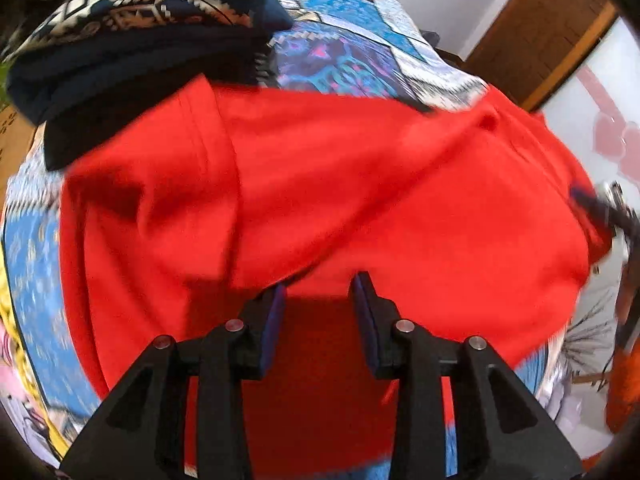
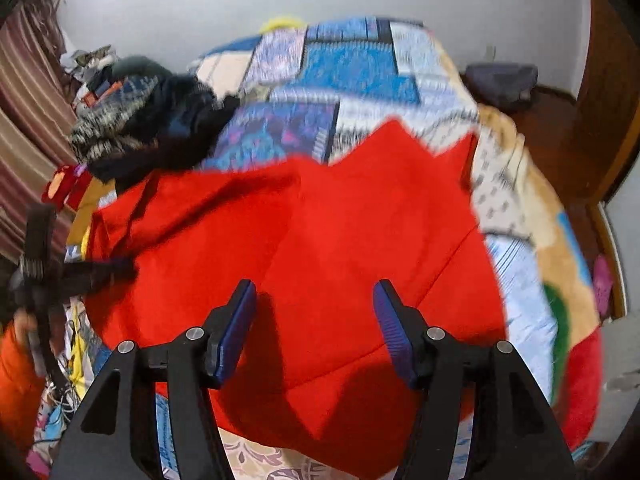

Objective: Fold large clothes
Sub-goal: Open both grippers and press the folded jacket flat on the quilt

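With both tools hanging apart and gripping nothing, I've got the big red cotton shirt (image 1: 360, 184) spread across the patchwork bed quilt (image 1: 344, 40), long axis running frame left-right. Left tool (image 1: 318, 300) sits over its lower centre; right tool (image 2: 316, 304) likewise, approx. equally near.

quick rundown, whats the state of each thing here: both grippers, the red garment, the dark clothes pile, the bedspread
left gripper: open, nothing between its pads, above the red cloth
right gripper: open, empty, over the red cloth
red garment: spread on the bed, partly folded, creased
dark patterned clothes: heaped in a pile beyond the red garment
patchwork bedspread: laid over the bed, under everything
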{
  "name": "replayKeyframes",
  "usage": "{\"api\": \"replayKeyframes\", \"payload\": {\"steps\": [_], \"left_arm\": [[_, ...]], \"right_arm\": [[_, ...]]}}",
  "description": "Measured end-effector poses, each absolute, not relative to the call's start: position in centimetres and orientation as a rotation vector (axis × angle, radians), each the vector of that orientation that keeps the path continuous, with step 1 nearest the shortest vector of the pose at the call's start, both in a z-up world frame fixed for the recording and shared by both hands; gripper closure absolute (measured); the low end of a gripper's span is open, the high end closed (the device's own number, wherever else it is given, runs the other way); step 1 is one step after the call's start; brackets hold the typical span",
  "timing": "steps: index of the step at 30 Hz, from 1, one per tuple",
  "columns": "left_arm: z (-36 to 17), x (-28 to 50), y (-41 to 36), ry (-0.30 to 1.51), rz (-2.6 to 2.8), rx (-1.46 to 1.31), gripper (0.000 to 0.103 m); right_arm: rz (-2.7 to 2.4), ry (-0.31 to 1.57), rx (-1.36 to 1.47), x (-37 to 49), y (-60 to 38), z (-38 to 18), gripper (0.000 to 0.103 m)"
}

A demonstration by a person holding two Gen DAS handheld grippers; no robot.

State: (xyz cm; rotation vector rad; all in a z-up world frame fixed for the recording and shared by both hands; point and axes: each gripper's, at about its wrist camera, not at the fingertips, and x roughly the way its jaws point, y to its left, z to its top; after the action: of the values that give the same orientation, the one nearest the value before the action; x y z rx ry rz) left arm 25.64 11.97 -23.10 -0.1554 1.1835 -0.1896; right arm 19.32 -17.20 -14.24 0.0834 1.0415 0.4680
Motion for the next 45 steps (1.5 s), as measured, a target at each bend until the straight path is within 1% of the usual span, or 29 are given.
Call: {"api": "replayKeyframes", "payload": {"steps": [3, 5, 7, 10, 11, 12, 14, 16, 18, 22, 23, 24, 26, 35, 40, 42, 45], "left_arm": [[-22.5, 29.6, 13.7, 1.168, -0.073, -0.078, 0.069], [-22.0, 32.0, 15.6, 1.16, 0.005, -0.104, 0.069], [-21.1, 32.8, 16.9, 1.13, 0.066, -0.157, 0.069], [-18.5, 31.9, 16.8, 1.03, 0.111, -0.13, 0.069], [-17.7, 31.1, 16.6, 1.002, 0.104, -0.129, 0.066], [-17.4, 30.5, 16.5, 0.992, 0.088, -0.135, 0.059], [-17.2, 29.0, 15.7, 0.988, 0.041, -0.138, 0.05], [-17.8, 27.9, 14.9, 1.008, 0.006, -0.122, 0.048], [-19.5, 27.1, 14.2, 1.07, -0.046, -0.138, 0.048], [-24.1, 25.9, 13.6, 1.204, -0.088, -0.202, 0.048], [-24.5, 25.4, 13.7, 1.191, -0.082, -0.204, 0.044], [-24.7, 24.7, 13.9, 1.161, -0.071, -0.214, 0.037], [-24.6, 23.4, 14.6, 1.151, -0.035, -0.226, 0.033], [-25.0, 17.1, 19.2, 1.153, 0.157, -0.243, 0.033], [-24.4, 13.3, 22.5, 1.119, 0.323, -0.382, 0.033], [-24.4, 12.2, 23.3, 1.093, 0.314, -0.497, 0.028], [-25.7, 11.9, 23.7, 1.084, 0.207, -0.716, 0.027]], "right_arm": [[0.478, 1.023, 0.083, 18.9, -17.4, -14.5, 0.046], [0.487, 1.031, 0.086, 19.0, -17.7, -14.3, 0.046], [0.478, 1.041, 0.09, 19.2, -18.0, -13.9, 0.046], [0.46, 1.034, 0.085, 19.6, -17.9, -13.1, 0.046], [0.459, 1.028, 0.085, 19.7, -17.8, -12.8, 0.046], [0.463, 1.024, 0.087, 19.9, -17.6, -12.5, 0.046], [0.483, 1.012, 0.087, 20.2, -16.9, -12.0, 0.046], [0.503, 1.005, 0.069, 20.6, -16.0, -11.6, 0.046], [0.534, 1.009, 0.032, 20.8, -14.5, -11.7, 0.046], [0.552, 1.058, -0.009, 21.1, -12.8, -13.6, 0.046], [0.545, 1.073, -0.014, 21.1, -12.7, -14.3, 0.046], [0.535, 1.074, -0.017, 20.9, -12.7, -14.8, 0.046], [0.531, 1.037, -0.017, 20.1, -13.0, -14.8, 0.046], [0.463, 1.037, -0.007, 18.0, -15.2, -13.3, 0.045], [0.423, 1.004, -0.019, 17.0, -15.5, -12.1, 0.045], [0.426, 0.989, -0.012, 16.7, -15.3, -11.5, 0.045], [0.447, 0.956, -0.007, 16.3, -14.4, -10.5, 0.045]]}}
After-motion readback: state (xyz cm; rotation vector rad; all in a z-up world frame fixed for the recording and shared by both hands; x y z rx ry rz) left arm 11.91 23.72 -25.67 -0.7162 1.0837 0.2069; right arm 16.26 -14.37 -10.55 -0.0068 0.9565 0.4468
